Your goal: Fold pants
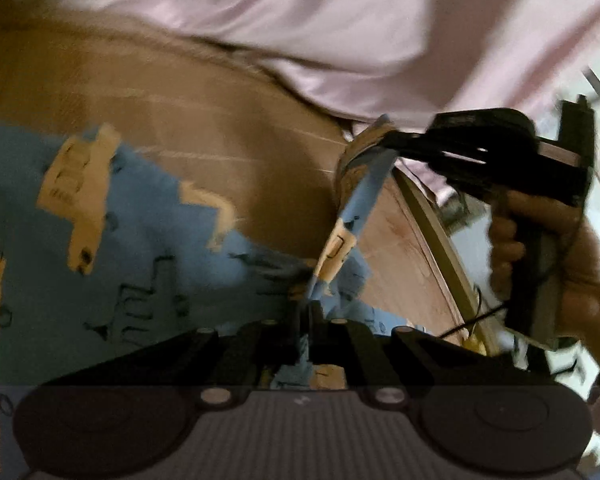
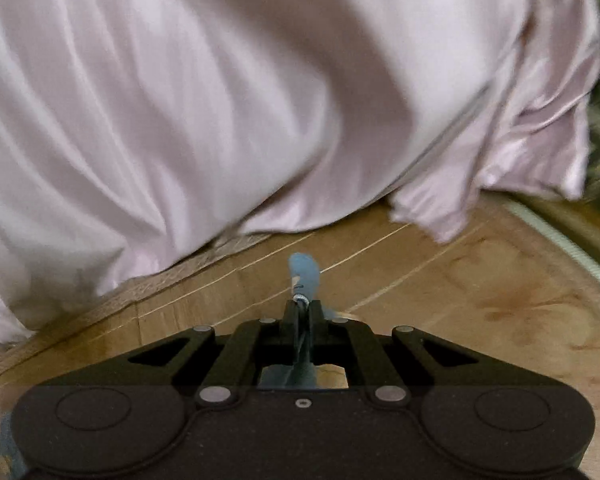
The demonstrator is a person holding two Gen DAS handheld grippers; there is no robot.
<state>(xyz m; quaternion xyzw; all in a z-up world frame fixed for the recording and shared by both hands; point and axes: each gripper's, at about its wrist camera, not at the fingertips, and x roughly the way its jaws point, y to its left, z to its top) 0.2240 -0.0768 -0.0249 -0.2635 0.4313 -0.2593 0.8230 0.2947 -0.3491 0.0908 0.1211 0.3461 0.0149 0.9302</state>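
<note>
Wooden floor (image 2: 480,280) spreads under both of your grippers, with pink cloth (image 2: 220,100) draped along its far edge. Your left gripper (image 1: 308,312) has its fingers pressed together on a fold of the pants (image 1: 140,260), blue with tan patches, which lie spread on the floor to its left. A taut strip of the same pants runs up to your right gripper (image 1: 384,136), gripped in your hand (image 1: 540,248). From the right wrist, that gripper (image 2: 302,308) pinches a blue edge of the pants (image 2: 305,272), which pokes out past the tips.
</note>
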